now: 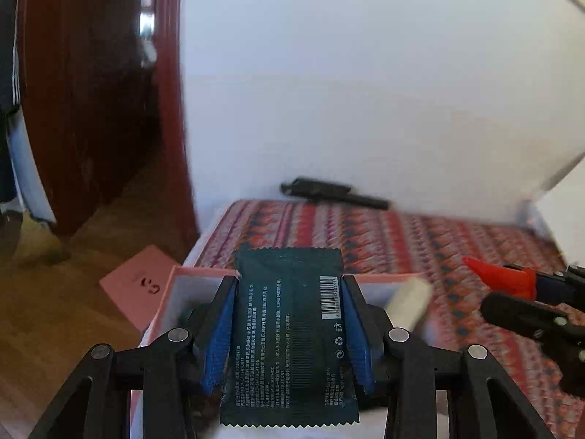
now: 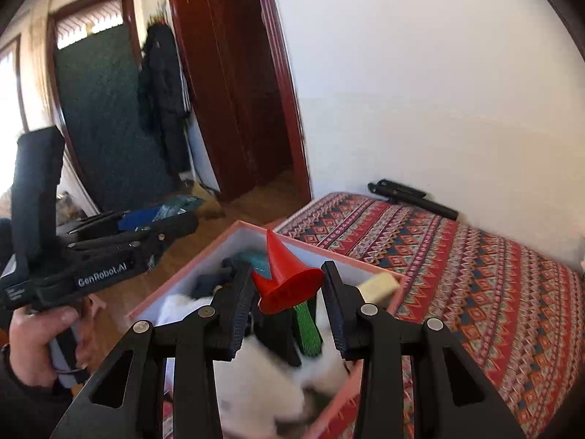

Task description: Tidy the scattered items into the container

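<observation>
While left tongs (image 1: 289, 333) clamp packet (image 1: 289, 329), right tongs (image 2: 289, 307) grip funnel (image 2: 287, 281).

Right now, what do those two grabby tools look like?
Both tools are black plastic with silver round bolts. The left tool has blue bumpy pads. In the right tool's camera, the left one shows white "GenRobot.AI" letters, and a bare hand grips it.

White contents of the pink box (image 2: 234, 236) are blurred.

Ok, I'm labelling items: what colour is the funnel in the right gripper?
Bright red funnel, clearest in the right wrist view.
</observation>
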Motion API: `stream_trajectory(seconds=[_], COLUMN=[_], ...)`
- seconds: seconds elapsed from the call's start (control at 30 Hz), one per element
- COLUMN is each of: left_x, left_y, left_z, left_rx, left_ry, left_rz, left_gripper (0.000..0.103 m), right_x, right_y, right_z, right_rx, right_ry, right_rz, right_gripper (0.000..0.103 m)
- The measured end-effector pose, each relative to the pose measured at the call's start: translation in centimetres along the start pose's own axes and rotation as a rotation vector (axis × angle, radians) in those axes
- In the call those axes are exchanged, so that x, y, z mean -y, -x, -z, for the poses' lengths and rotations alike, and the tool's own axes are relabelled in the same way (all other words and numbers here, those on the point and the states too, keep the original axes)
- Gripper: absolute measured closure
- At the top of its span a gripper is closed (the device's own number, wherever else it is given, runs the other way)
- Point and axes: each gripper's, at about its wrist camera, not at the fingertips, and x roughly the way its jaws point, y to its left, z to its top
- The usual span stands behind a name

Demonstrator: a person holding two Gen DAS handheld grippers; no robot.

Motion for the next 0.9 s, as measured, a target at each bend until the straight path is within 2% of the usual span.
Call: stream_trajectory(seconds=[0.03, 0.07, 0.1, 0.13, 0.17, 0.37, 0.47, 0.6, 0.8, 0.9], left_x=[-0.4, -0.8, -1.1, -1.2, -1.4, -0.8, 0.2, 2.1, 6.0, 9.0], left_y=[-1.4, -2.6, -3.3, -3.7, -3.8, -1.4, 1.0, 5.6, 9.9, 10.8], left_z=[0.0, 0.0, 0.1, 0.4, 0.7, 3.3, 4.6, 7.6, 11.4, 12.5], left_rx=[-0.007, -0.013, -0.015, -0.006, 0.008, 0.060, 0.096, 0.133, 0.114, 0.112], left_ry=[0.014, 0.035, 0.057, 0.077, 0.092, 0.109, 0.127, 0.161, 0.211, 0.175], left_rz=[-0.008, -0.020, -0.031, -0.043, -0.053, -0.109, -0.111, -0.070, -0.019, 0.105], left_gripper=[0.048, 0.021, 0.000, 0.001, 0.001, 0.001, 0.001, 0.001, 0.001, 0.001], right_x=[0.0, -0.1, -0.1, 0.3, 0.5, 1.5, 1.4, 1.7, 1.1, -0.4], right_y=[-1.8, -3.1, -4.1, -4.9, -5.2, -3.2, 0.4, 6.0, 14.0, 17.1], right_z=[-0.3, -0.4, -0.4, -0.4, -0.3, 1.8, 4.0, 7.8, 13.7, 16.4], right_rx=[-0.010, -0.015, -0.019, -0.016, -0.003, 0.022, 0.037, 0.070, 0.096, 0.124], right_ry=[0.011, 0.020, 0.025, 0.022, 0.012, -0.021, -0.057, -0.105, -0.168, -0.152], right_rz=[0.020, 0.051, 0.086, 0.104, 0.111, 0.104, 0.096, 0.122, 0.193, 0.288], right_gripper=[0.061, 0.057, 0.040, 0.026, 0.022, 0.021, 0.020, 0.016, 0.014, 0.012])
